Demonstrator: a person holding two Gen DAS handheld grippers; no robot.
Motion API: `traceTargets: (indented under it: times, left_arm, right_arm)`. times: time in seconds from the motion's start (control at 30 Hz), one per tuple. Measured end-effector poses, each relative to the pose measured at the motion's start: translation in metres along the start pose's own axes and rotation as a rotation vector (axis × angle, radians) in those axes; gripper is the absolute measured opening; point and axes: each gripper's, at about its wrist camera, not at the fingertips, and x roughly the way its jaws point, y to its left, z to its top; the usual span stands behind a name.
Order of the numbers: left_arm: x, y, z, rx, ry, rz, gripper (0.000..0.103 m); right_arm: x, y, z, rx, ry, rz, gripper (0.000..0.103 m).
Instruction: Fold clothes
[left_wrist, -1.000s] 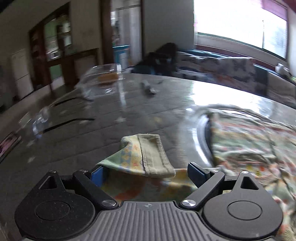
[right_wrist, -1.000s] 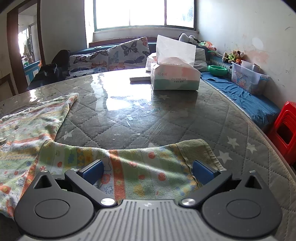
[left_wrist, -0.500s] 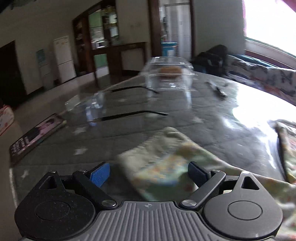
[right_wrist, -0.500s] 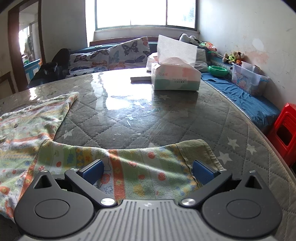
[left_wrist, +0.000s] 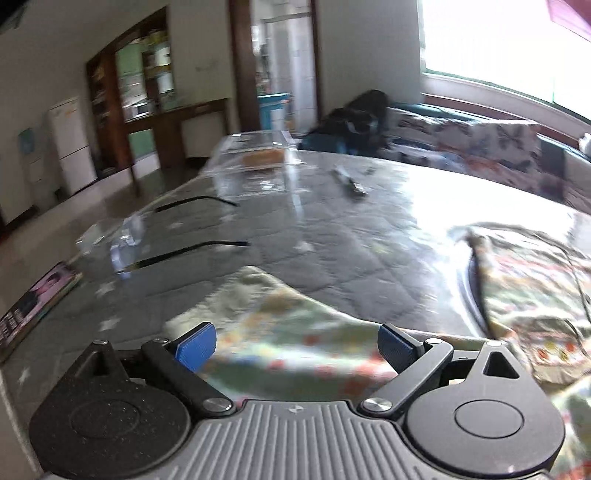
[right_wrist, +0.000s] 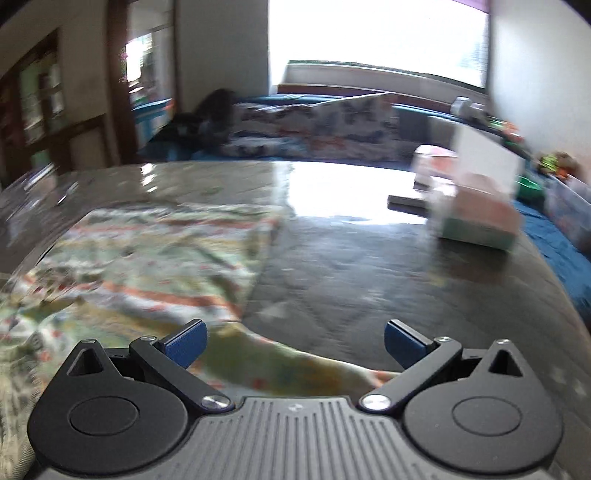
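In my left wrist view, the left gripper (left_wrist: 295, 345) has its blue pads (left_wrist: 195, 349) spread wide, and nothing is pinched between them. A blurred sleeve (left_wrist: 280, 332) of the patterned garment lies on the table under the gap between the fingers, running from the lower centre of the frame up toward the middle left. I cannot tell whether either pad touches the cloth. The main body of the garment (left_wrist: 532, 288) spreads across the right side of the frame. The table (left_wrist: 332, 251) carries a grey quilted cover under a glossy clear sheet. In the upper middle of the frame I see a clear plastic container (left_wrist: 258, 162) with something orange-brown inside, and to its right a small dark object (left_wrist: 351, 182), too blurred to name. Two thin dark strips (left_wrist: 195, 249) lie on the left part of the table.

In my right wrist view, the right gripper (right_wrist: 293, 345) is also wide open and holds nothing. A strip of the garment (right_wrist: 295, 369) lies across the bottom centre, under the gap between the fingers. The rest of the garment spreads flat over the left half of the frame. At the right edge of the table sits a tissue box (right_wrist: 476, 214), blurred by motion, with a flat dark object (right_wrist: 406, 203) just to its left. A sofa with butterfly-print cushions (right_wrist: 314, 122) runs along the top under a bright window.
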Motion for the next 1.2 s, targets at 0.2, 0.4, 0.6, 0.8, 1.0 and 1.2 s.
traceTargets:
  times: [0.2, 0.4, 0.6, 0.8, 1.0, 1.2]
  left_arm:
    - [0.012, -0.006, -0.012, 0.049, 0.006, 0.026, 0.099]
    - [0.015, 0.005, -0.012, 0.060, -0.002, 0.100, 0.101]
    - [0.013, 0.014, -0.008, 0.050, 0.011, 0.141, 0.100]
    - [-0.013, -0.008, -0.004, 0.048, -0.013, 0.019, 0.101]
    - [-0.019, -0.042, -0.013, 0.125, -0.009, -0.063, 0.101]
    - [-0.017, -0.038, -0.029, 0.182, -0.015, -0.020, 0.103]
  right_arm:
    - [0.012, 0.015, -0.003, -0.027, 0.028, 0.038, 0.103]
    - [0.016, 0.027, -0.003, -0.091, 0.030, 0.034, 0.103]
    - [0.022, 0.033, -0.007, -0.124, 0.048, 0.027, 0.103]
    - [0.022, 0.035, -0.009, -0.132, 0.044, 0.025, 0.103]
    - [0.024, 0.029, -0.011, -0.111, 0.039, 0.052, 0.103]
    - [0.025, 0.026, -0.012, -0.097, 0.036, 0.066, 0.103]
